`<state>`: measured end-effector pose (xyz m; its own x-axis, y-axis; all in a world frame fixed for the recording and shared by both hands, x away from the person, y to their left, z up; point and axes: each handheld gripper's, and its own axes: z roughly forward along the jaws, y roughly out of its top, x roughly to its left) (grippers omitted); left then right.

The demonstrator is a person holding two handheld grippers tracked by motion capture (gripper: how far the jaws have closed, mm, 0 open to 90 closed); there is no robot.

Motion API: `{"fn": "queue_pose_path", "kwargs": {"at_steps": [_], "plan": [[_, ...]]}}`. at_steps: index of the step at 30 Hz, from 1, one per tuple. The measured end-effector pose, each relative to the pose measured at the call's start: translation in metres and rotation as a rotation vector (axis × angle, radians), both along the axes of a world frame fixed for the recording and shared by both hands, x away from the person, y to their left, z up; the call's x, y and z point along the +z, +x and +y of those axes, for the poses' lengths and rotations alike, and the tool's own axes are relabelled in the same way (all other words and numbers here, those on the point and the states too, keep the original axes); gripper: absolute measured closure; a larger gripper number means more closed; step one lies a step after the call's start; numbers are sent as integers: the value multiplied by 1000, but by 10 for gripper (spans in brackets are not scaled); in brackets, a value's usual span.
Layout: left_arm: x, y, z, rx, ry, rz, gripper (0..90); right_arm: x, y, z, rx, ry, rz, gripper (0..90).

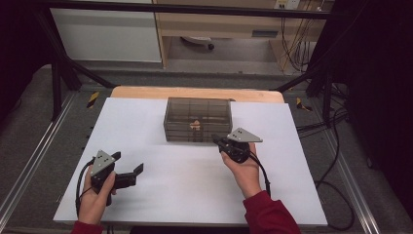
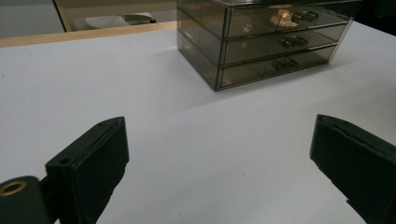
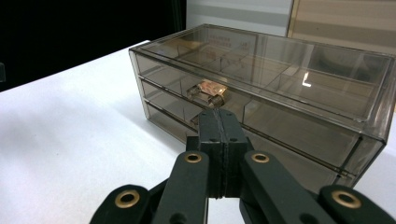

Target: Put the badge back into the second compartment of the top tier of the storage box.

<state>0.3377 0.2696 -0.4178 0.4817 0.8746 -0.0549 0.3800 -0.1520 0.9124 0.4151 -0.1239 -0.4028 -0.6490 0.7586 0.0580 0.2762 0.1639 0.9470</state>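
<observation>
White tabletop: a pale sheet [image 1: 160, 195] covers the work surface, a strip of bare wood showing along its far edge; dark floor and metal rails run along both sides.
Open room: wide bare surface lies on the near half and to the left of the drawer unit; a narrower band lies to its right.
Drawer unit: a smoky clear plastic chest [image 1: 197, 119] of three shallow drawers stands at the far middle of the sheet, near the wooden strip, its front facing the person.
Top drawer: a small gold-coloured item [image 3: 211, 88] sits behind the clear front, near the centre.
Right gripper: the right gripper [image 1: 217, 141] hangs just in front of the chest's lower right front, jaws pressed together with nothing between them; in the right gripper view the tips [image 3: 222, 122] line up below the gold item.
Left gripper: the left gripper [image 1: 127, 164] rests near the sheet's near-left corner, well apart from the chest, jaws spread wide over bare surface.
</observation>
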Motion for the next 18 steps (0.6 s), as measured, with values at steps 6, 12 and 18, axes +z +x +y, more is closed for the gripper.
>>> {"fn": "queue_pose_path", "kwargs": {"at_steps": [6, 12, 18], "plan": [[0, 0, 0, 4, 0, -1, 48, 2, 0, -2, -6, 6, -1, 900], [0, 0, 0, 6, 0, -4, 48, 4, -1, -3, -8, 0, -8, 900], [0, 0, 1, 4, -14, 10, 48, 8, -1, -4, -7, 7, -11, 900]]}}
